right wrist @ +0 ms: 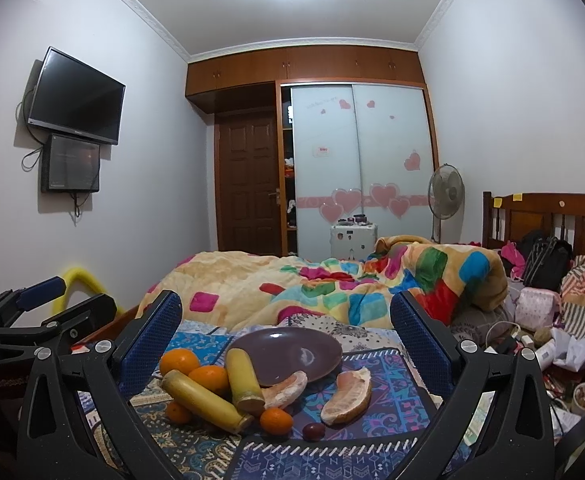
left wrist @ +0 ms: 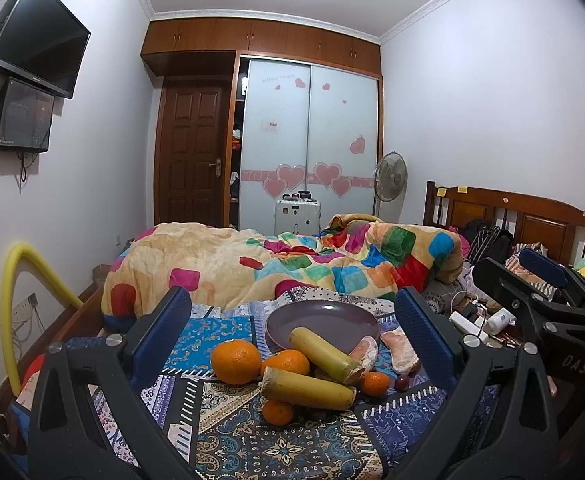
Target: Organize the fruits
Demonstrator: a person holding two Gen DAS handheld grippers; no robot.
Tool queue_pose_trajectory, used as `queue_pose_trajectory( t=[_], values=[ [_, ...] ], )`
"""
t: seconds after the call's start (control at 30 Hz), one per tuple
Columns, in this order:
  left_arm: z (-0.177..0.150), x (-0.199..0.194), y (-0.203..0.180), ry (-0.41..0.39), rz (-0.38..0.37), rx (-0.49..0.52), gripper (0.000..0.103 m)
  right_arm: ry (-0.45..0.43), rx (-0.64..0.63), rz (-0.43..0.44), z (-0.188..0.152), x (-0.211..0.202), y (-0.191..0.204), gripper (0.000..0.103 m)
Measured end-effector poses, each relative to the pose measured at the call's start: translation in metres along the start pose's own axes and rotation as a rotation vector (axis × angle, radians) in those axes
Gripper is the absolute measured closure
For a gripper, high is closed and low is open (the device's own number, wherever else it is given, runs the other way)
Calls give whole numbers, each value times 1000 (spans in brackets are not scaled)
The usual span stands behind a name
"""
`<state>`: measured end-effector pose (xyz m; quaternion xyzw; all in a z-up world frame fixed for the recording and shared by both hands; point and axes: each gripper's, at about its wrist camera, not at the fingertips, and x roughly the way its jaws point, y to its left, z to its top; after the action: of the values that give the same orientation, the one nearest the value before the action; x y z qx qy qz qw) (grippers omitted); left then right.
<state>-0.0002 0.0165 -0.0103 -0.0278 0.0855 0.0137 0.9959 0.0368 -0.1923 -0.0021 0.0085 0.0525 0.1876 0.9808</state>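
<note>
An empty purple plate (left wrist: 322, 320) (right wrist: 292, 350) lies on the patterned cloth (left wrist: 252, 444) on the bed. In front of it sit a big orange (left wrist: 236, 361) (right wrist: 178, 361), a second orange (left wrist: 286, 362) (right wrist: 209, 378), two small tangerines (left wrist: 277, 412) (right wrist: 276, 420), two yellow cane-like sticks (left wrist: 306, 390) (right wrist: 202, 400), two peeled pomelo wedges (left wrist: 400, 350) (right wrist: 346, 396) and a dark grape (right wrist: 313, 431). My left gripper (left wrist: 292, 344) is open, above and short of the fruit pile. My right gripper (right wrist: 286, 356) is open too, holding nothing.
A colourful quilt (left wrist: 292, 264) is heaped behind the plate. Bags, cables and bottles (right wrist: 548, 344) clutter the right side by the wooden headboard (right wrist: 552, 216). A yellow foam tube (left wrist: 16, 288) stands at the left wall. A white suitcase (left wrist: 296, 216) and fan (left wrist: 390, 178) stand by the wardrobe.
</note>
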Motion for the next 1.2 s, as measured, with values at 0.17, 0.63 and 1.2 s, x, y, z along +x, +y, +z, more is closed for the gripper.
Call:
queue_pose_trajectory(
  t=[0.17, 0.63, 1.2],
  values=[
    [-4, 16, 6, 42, 18, 8, 0, 37, -23, -23, -6, 12, -4, 0],
    [-29, 108, 63, 351, 59, -37, 6, 324, -113, -62, -41, 81, -47, 0],
    [-57, 200, 85, 615, 68, -8, 11, 693, -87, -7, -91, 162, -78, 5]
  ],
)
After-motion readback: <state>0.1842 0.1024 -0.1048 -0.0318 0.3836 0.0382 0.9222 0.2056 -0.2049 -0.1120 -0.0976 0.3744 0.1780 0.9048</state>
